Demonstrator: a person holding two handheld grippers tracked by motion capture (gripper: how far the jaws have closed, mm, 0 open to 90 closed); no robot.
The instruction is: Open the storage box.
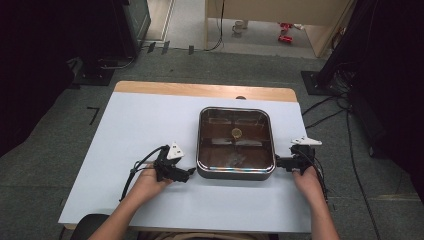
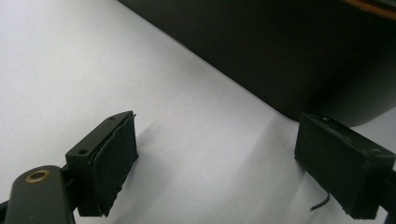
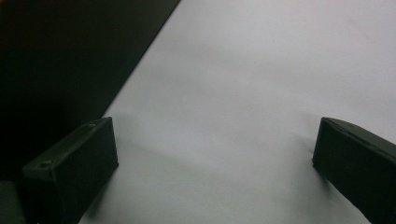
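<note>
Left gripper (image 1: 189, 173): jaws spread, empty; pan (image 1: 235, 142) just beside its tips
Right gripper (image 1: 278, 162): jaws spread, empty; pan wall alongside

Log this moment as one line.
left gripper: open, beside pan | right gripper: open, beside pan | nothing held

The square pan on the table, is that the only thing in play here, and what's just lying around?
In play:
- square metal pan, with a small round object inside
- left gripper, jaws open beside the pan
- right gripper, jaws open beside the pan

Lying about:
- white mug on the floor
- red items on the floor
- floor cables
</note>
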